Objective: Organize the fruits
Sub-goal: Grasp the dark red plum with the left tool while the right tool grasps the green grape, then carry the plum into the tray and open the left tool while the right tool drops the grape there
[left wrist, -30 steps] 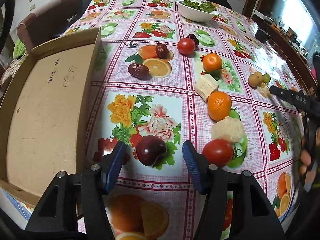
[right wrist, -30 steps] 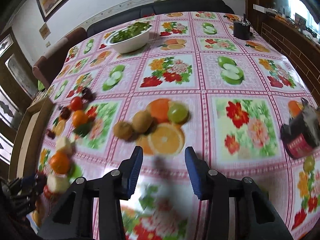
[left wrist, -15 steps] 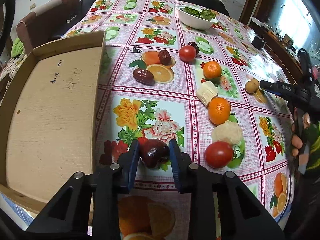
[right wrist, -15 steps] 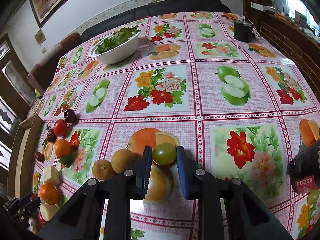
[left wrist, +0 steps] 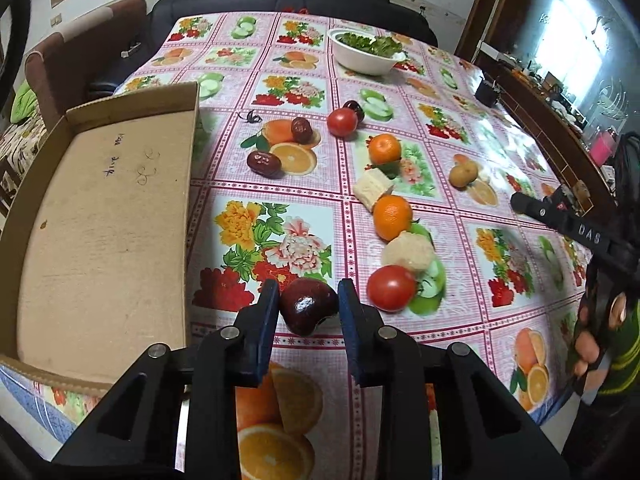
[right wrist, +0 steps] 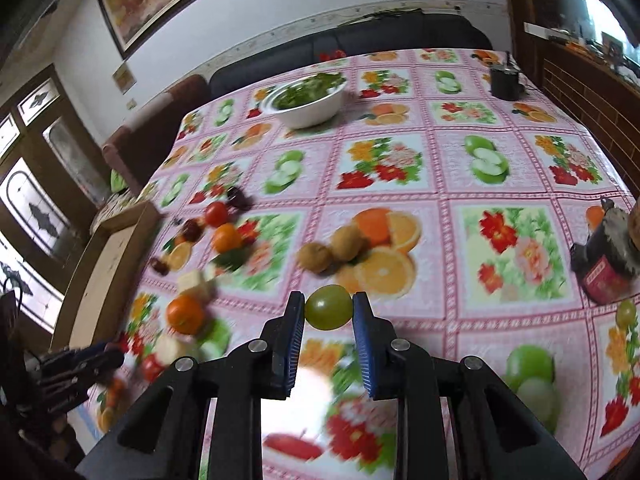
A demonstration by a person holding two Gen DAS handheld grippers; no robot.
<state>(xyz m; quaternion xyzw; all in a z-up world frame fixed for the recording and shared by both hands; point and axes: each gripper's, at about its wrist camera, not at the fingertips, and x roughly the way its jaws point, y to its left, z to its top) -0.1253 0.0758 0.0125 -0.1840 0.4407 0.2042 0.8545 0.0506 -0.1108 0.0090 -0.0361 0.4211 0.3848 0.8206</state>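
The counter [left wrist: 400, 60], under a pink cloth printed with flowers and fruit, carries a shallow cardboard box [left wrist: 100, 220] along its left edge, and nothing lies in the box as far as the left wrist view shows. A white bowl of greens [left wrist: 366, 54] sits toward the far edge. Down the middle runs a loose line of produce: two tomatoes [left wrist: 390, 288], two oranges [left wrist: 392, 216], two pale chunks [left wrist: 408, 250], dark red dates [left wrist: 264, 162] and, nearer the right edge, brown kiwi-like fruits [right wrist: 314, 256]. A dark jar [right wrist: 604, 256] stands at the right edge.

The step in hand looks like the pick-up and carry, done with both hands at once. The left gripper [left wrist: 307, 312] has its fingers pinching a dark red plum-like fruit [left wrist: 308, 304] at the near edge, just beside the box's near right corner. The right gripper [right wrist: 328, 312] has its fingers clamped on a green grape [right wrist: 329, 306]; whether the grape has cleared the cloth cannot be told for certain, though the blur below suggests it has.

The next move likely calls for swinging the dark fruit left over the box wall, high enough to clear the rim, then spreading the fingers low so it does not roll. The grape has much farther to travel across the counter, and its smooth round skin asks for a steady squeeze.
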